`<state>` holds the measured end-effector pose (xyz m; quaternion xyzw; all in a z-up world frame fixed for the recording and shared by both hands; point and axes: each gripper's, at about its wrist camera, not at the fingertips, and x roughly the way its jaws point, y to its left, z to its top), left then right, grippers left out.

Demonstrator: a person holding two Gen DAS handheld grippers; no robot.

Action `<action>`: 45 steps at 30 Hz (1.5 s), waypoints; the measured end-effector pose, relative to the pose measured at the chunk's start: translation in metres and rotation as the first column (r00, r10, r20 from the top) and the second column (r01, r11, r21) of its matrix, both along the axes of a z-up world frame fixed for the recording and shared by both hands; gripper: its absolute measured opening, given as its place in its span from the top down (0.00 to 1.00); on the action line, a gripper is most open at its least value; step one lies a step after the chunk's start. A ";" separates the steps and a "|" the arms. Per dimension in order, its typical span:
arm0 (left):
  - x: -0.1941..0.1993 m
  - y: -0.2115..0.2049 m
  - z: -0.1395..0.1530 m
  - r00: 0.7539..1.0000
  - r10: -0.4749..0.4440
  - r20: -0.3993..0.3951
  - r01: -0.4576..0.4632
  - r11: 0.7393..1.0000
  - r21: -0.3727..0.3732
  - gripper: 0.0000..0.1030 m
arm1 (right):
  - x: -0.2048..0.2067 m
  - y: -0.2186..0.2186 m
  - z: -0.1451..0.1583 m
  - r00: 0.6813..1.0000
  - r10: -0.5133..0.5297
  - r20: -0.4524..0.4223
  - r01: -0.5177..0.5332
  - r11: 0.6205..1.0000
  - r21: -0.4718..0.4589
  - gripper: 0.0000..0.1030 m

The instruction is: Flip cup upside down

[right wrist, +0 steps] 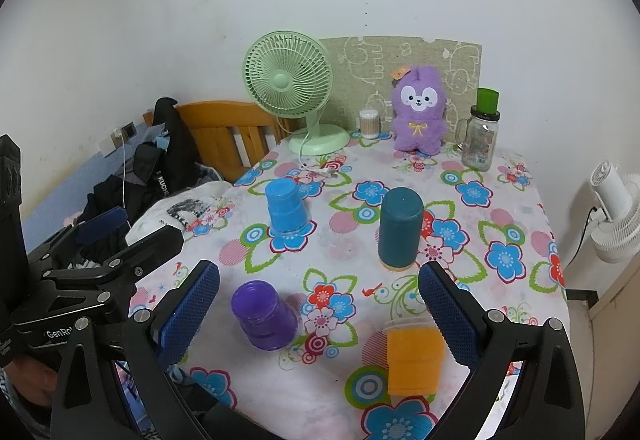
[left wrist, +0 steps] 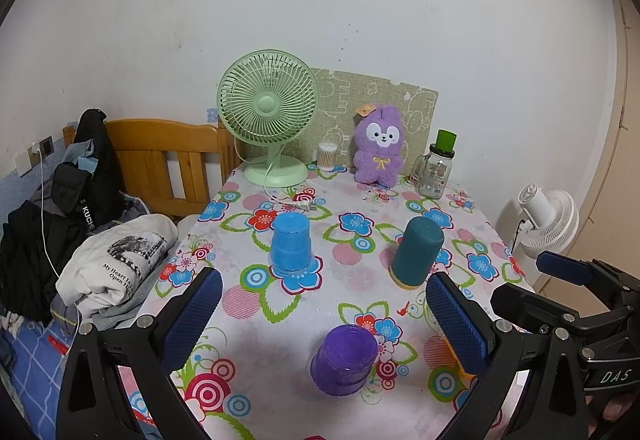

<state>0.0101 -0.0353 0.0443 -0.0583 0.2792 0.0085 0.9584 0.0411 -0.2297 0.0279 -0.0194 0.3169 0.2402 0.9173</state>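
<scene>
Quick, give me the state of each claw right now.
Left claw: open, holding nothing, above the purple cup.
Right claw: open, holding nothing, above the orange cup.

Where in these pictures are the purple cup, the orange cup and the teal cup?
purple cup (right wrist: pixel 264 318): right wrist view, on its ribbed side.
orange cup (right wrist: pixel 414 360): right wrist view, on its side wall.
teal cup (left wrist: pixel 416 252): left wrist view, on its side wall.
</scene>
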 end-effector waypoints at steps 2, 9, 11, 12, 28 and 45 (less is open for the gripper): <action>0.001 0.000 0.000 1.000 0.000 0.001 0.000 1.000 0.002 0.00 | 0.000 0.000 0.000 1.000 -0.001 0.000 0.001 1.000 0.001 0.02; 0.000 0.000 0.000 1.000 -0.001 -0.003 0.001 1.000 -0.001 0.00 | 0.000 0.000 0.000 1.000 0.001 -0.001 -0.001 1.000 0.001 0.02; 0.000 0.000 0.000 1.000 -0.001 -0.004 0.001 1.000 0.000 0.00 | 0.000 -0.001 0.000 1.000 0.000 0.000 0.000 1.000 0.000 0.02; 0.000 0.000 0.000 1.000 -0.002 -0.003 0.002 1.000 0.000 0.00 | 0.000 0.000 0.000 1.000 0.000 -0.001 0.000 1.000 -0.001 0.02; -0.002 0.000 -0.005 1.000 -0.003 -0.009 0.003 1.000 -0.002 0.00 | 0.000 0.004 -0.007 1.000 0.006 -0.014 -0.006 1.000 -0.004 0.02; 0.005 0.008 -0.012 1.000 0.000 -0.019 0.000 1.000 -0.009 0.00 | 0.009 0.013 -0.010 0.999 0.013 -0.032 -0.013 1.000 -0.009 0.02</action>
